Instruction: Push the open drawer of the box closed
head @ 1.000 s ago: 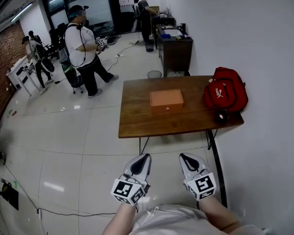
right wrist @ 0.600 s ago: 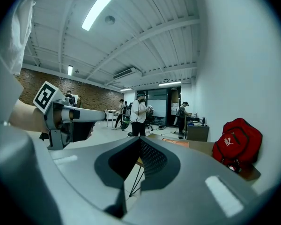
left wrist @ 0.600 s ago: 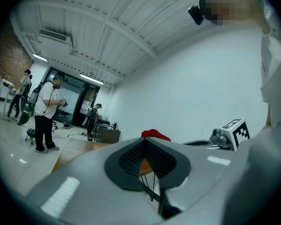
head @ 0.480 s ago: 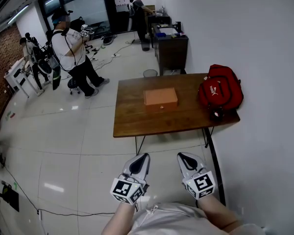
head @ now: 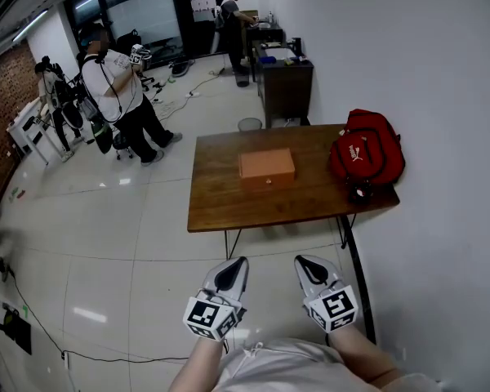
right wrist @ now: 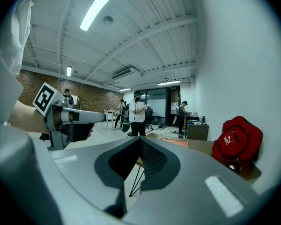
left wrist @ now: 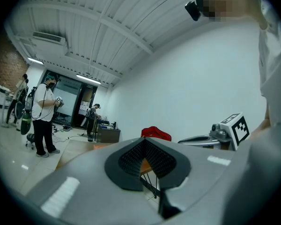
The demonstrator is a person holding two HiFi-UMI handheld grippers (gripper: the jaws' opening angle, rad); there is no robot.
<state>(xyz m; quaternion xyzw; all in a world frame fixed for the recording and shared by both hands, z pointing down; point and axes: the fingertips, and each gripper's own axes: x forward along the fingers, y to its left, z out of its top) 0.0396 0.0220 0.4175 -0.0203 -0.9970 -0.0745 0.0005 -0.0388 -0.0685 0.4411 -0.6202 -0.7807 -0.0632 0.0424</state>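
An orange box sits in the middle of a brown wooden table some way ahead of me in the head view. It has a small knob on its near face; from here I cannot tell how far its drawer stands out. My left gripper and right gripper are held low near my body, well short of the table, side by side. Both are shut with nothing between the jaws. The left gripper view shows its own pads closed, and the right gripper view shows closed pads too.
A red backpack lies on the table's right end against the white wall. Black table legs stand below the near edge. A person in a white shirt stands far left, another person at a dark desk. A cable lies on the floor.
The table and box have shifted slightly left and up in the head view. The person in the white shirt has stepped further left. Both grippers stay low and shut.
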